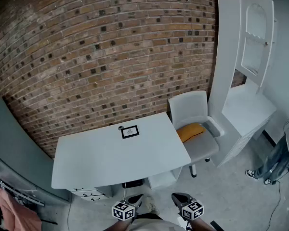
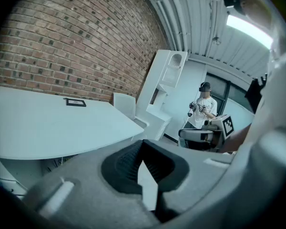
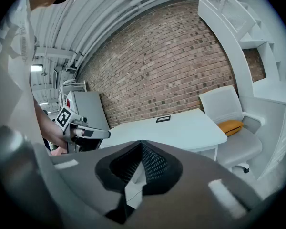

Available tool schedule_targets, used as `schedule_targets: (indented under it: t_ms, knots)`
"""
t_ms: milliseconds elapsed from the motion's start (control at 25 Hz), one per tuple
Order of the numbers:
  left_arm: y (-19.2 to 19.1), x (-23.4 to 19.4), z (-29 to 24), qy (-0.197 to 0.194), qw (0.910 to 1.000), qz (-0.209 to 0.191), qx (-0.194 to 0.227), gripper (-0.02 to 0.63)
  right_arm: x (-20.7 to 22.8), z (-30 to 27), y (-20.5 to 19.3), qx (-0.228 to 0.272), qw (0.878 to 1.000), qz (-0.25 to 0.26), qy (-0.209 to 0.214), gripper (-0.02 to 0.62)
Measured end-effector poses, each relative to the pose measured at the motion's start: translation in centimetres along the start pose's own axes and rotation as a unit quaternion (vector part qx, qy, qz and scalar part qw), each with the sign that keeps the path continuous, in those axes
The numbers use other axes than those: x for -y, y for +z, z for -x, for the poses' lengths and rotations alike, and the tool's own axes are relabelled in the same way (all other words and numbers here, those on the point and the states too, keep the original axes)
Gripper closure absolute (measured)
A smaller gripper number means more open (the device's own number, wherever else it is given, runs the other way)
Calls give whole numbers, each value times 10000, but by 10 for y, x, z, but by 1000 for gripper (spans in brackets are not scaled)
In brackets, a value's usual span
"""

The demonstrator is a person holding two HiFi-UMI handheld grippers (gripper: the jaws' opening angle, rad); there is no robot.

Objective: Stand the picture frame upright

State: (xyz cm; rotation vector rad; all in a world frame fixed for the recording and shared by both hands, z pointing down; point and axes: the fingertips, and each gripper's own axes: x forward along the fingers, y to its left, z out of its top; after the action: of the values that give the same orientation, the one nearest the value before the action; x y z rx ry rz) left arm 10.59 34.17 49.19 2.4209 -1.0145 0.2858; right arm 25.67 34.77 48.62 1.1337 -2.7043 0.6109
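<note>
brick wall [image 1: 111, 42] backs the white table [image 1: 96, 162], where the picture frame [image 1: 130, 132] lies flat, well ahead of both sets of fingertips. left gripper [image 2: 143, 151] and right gripper [image 3: 142, 151] hang pinched together on nothing (likely parked low before any reach).

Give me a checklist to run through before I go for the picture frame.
1. Frame found: the picture frame lies flat near the far edge of the table: ok.
2. Left tongs free: shut, nothing between them: ok.
3. Right tongs free: shut, nothing between them: ok.
4. Tongs ready to grasp: both are shut, so neither can take the frame as is: not ok.
5. Tongs near the frame: both hang low at the table's near side, well short of it: not ok.
6. Prop on the frame's back: the back faces down, hidden: cannot tell.
</note>
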Motion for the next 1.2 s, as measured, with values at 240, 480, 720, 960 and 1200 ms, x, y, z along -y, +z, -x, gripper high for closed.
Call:
schedule_targets:
  t_ms: [240,480,720,960,1200]
  knots:
    - [-1,-3,15,117,9998,2,131,601,-8,4,4,92,9999,75,12,588]
    - [0,1,26,157,9996,23,228,603,-9,9,11,263,9996,-22,-42,588]
    - [3,-6,32,246,9992,29,322,601,-9,6,11,243,9997,-12,-75,588]
    - [1,-17,45,407,9984,117,387,602,-12,-3,6,118,9999,-38,-47,588]
    - [3,-33,55,616,9969,217,437,601,-8,-17,7,19,9999,-93,-114,588]
